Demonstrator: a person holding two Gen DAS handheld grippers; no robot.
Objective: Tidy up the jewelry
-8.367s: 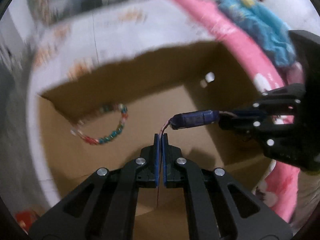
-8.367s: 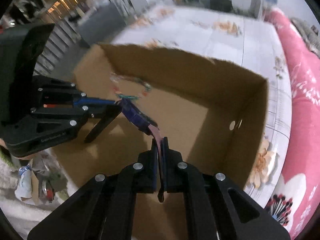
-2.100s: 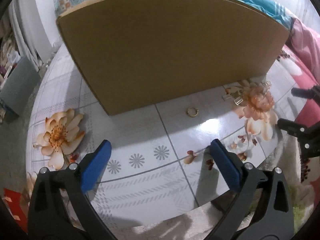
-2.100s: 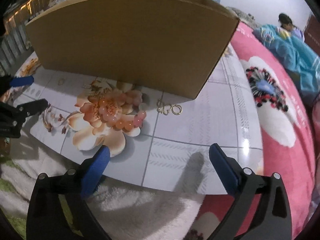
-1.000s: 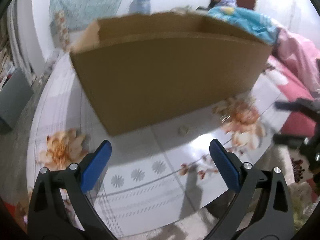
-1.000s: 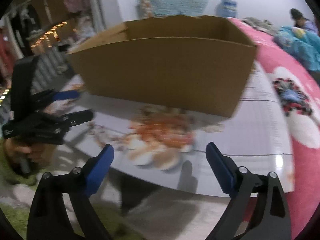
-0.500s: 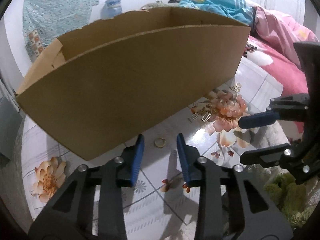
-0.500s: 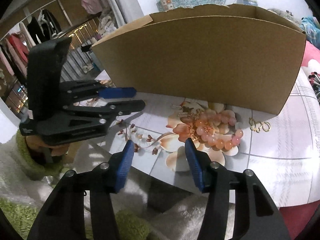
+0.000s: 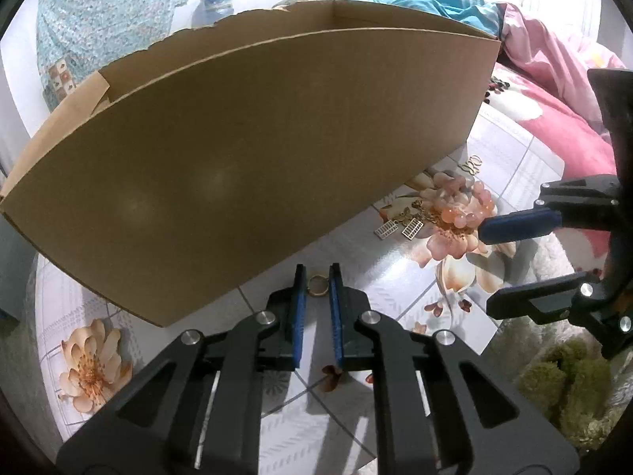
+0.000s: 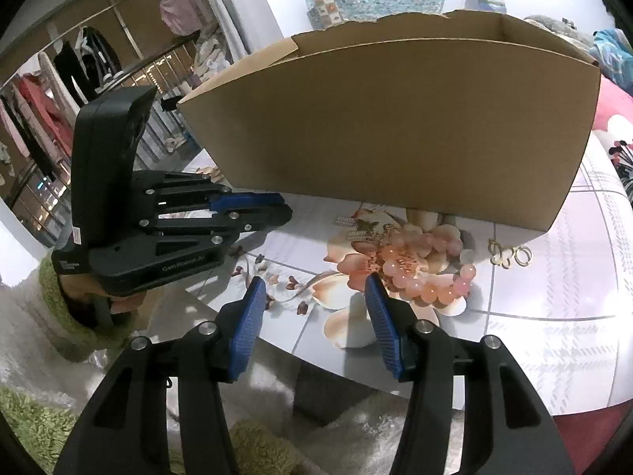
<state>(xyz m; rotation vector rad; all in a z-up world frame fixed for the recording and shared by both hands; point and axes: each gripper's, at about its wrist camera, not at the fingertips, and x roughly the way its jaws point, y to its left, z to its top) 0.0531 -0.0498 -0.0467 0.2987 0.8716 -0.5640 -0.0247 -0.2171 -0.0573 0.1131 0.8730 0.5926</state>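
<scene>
Left gripper [image 9: 317, 277]: jaws nearly together, having just been closing. A small gold ring [image 9: 317, 285] lies on the table between the blue pads; whether the pads press on it cannot be told, a thin gap shows on each side.

Right gripper [image 10: 312, 291]: jaws half spread, nothing between them, after closing partway a moment ago. Its tips hang over the near edge of the table, just short of a pink bead bracelet [image 10: 423, 273]. The right finger's tip sits close to the nearest beads, apart from them.

Bracelet lies on a printed flower on the white tiled table [image 10: 554, 277]. Just beyond it, small gold charms [image 10: 356, 229] in a loose cluster. To its right, gold hoop earrings [image 10: 510, 255] close to the box corner.

Behind all of it stands a large open cardboard box [image 9: 257, 158], its front wall facing both cameras; the inside is hidden.

A hand [image 10: 99, 301] in a green fuzzy sleeve grips the left gripper's handle, seen from the right wrist view. Pink bedding [image 9: 554, 99] lies past the table's right side.
</scene>
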